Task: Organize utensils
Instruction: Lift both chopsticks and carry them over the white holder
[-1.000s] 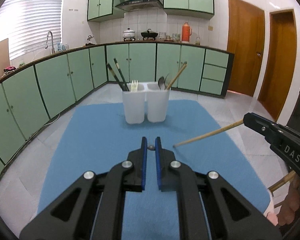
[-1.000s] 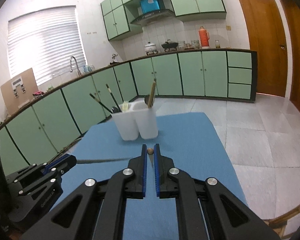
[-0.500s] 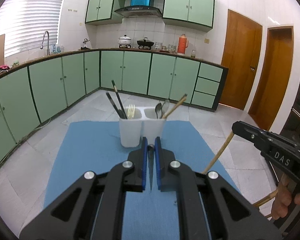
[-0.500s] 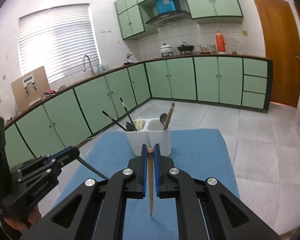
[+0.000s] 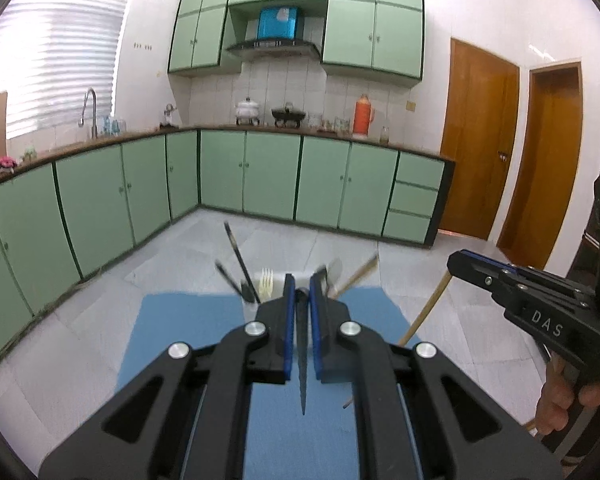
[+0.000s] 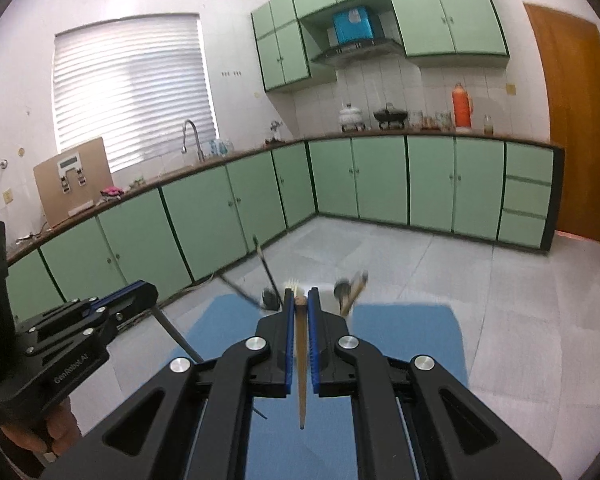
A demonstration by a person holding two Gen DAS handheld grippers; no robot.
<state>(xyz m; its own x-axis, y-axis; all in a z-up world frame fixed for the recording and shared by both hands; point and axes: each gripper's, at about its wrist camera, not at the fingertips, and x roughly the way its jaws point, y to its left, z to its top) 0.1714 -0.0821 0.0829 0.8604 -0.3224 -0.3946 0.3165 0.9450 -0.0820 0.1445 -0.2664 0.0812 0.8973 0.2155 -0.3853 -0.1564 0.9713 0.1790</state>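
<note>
Two claws clamped, left claw (image 5: pixel 301 296) on dark chopstick (image 5: pixel 302 364), right claw (image 6: pixel 300 300) on wooden chopstick (image 6: pixel 301 364), tips hanging downward

wrist views, side by side, facing cabinets (image 5: pixel 268 176)

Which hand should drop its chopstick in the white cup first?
Either, probably; they look about even. The left gripper grips a dark chopstick and the right gripper a wooden chopstick, both just short of the white holder.
</note>
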